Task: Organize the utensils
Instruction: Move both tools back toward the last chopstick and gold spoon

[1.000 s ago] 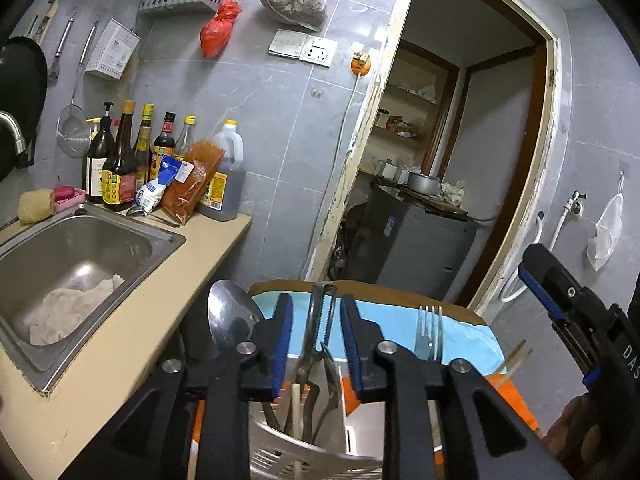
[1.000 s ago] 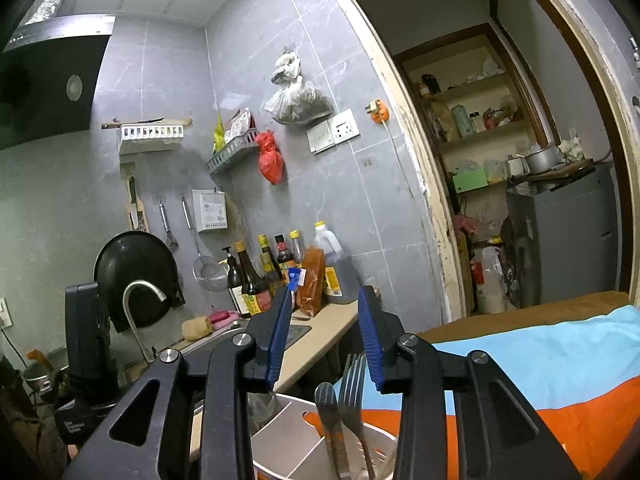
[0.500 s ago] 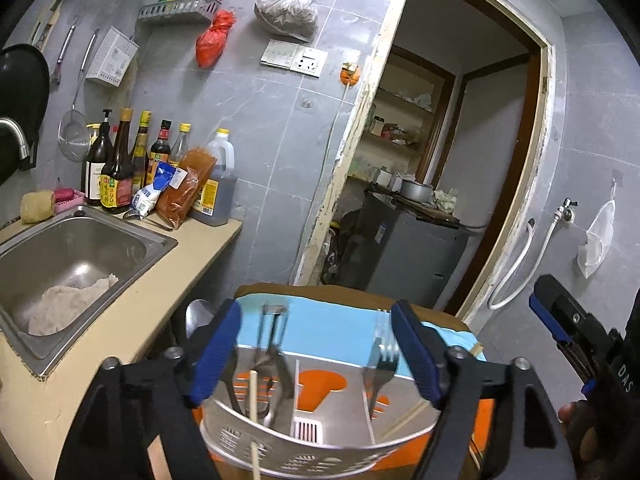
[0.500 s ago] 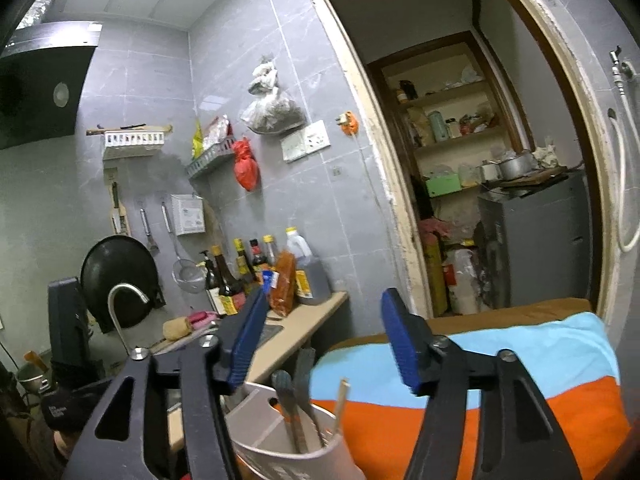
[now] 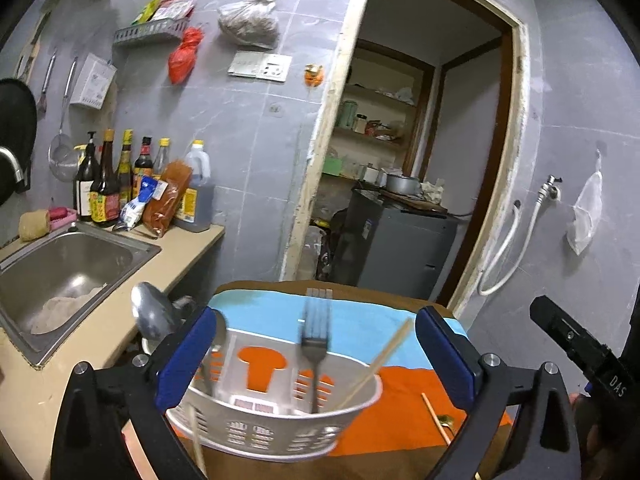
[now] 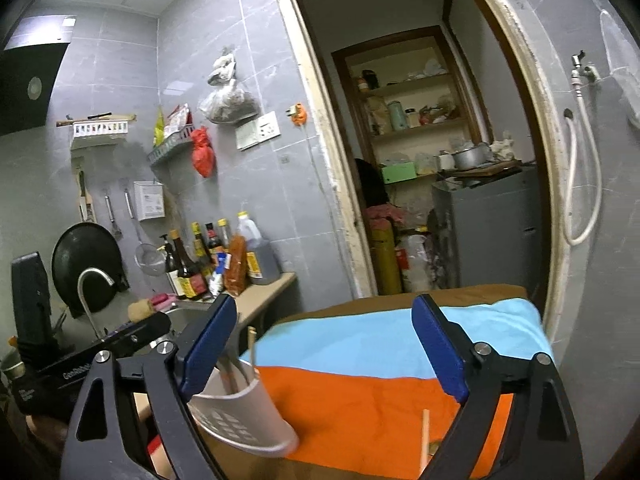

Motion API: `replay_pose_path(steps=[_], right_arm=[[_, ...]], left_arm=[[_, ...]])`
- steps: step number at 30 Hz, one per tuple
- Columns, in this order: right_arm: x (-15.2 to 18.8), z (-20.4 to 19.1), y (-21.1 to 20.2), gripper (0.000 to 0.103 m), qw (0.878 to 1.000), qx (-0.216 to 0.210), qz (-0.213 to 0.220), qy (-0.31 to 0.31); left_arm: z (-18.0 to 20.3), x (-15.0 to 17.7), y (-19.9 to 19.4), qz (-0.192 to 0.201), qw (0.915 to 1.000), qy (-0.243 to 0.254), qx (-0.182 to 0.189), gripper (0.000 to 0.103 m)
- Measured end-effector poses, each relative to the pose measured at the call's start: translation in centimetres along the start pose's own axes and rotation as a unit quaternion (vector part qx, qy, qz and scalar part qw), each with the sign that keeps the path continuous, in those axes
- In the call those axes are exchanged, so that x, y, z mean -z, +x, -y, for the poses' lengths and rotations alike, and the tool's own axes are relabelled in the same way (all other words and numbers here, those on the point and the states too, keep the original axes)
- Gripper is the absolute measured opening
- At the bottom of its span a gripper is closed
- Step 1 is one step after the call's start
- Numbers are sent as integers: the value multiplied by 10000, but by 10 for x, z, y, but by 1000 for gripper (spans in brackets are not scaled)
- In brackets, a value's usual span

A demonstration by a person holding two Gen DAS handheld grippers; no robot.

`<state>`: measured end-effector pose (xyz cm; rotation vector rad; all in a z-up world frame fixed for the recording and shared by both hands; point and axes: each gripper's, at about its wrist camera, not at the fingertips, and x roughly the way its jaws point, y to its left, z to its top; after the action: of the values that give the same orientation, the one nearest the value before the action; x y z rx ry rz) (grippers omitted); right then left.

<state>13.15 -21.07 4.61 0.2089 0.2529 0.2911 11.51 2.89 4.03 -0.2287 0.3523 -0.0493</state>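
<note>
Grey tiled walls and a cluttered kitchen counter frame the scene, but nearest the cameras a cloth (image 5: 384, 408) of orange and pale blue bands is seen spread over a brown surface across the lower half of both views. At the bottom centre of the left wrist view the left gripper (image 5: 316, 354) is shown with its blue-padded jaws wide apart and nothing between the pads; the white utensil caddy (image 5: 276, 424) stands just beyond them. The right gripper (image 6: 326, 348) is likewise seen spread wide and empty, with the caddy at the lower left of its frame. The caddy is moulded plastic, curved, slotted near its base and divided inside; it is judged light and fairly stiff, likely to slide or tip if pushed. A steel fork (image 5: 316, 344) stands tines up in it, a wooden chopstick (image 5: 380, 362) leans toward the right rim, and a steel ladle (image 5: 150, 314) rises at its left edge. A second chopstick (image 5: 436, 418) lies loose on the cloth at the lower right. That stick is judged thin, light, rigid and prone to rolling, best pinched near its middle. Further back at the left a steel sink (image 5: 80, 256) and a row of sauce bottles (image 5: 108, 184) are seen, and a doorway beyond.
</note>
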Motion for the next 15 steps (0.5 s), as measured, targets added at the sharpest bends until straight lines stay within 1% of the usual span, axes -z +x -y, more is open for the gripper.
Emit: replay_pose_path(steps=[1, 8, 15], right_arm=[[0, 3, -3, 91, 10000, 42, -6, -8], [3, 32, -25, 92, 9994, 329, -107, -2], [11, 58, -42, 92, 9979, 582, -285, 13]], left_arm=[[5, 1, -1, 4, 10000, 34, 29, 101], [36, 19, -8, -60, 9996, 210, 163, 101], [57, 36, -9, -248, 9993, 179, 221, 101]])
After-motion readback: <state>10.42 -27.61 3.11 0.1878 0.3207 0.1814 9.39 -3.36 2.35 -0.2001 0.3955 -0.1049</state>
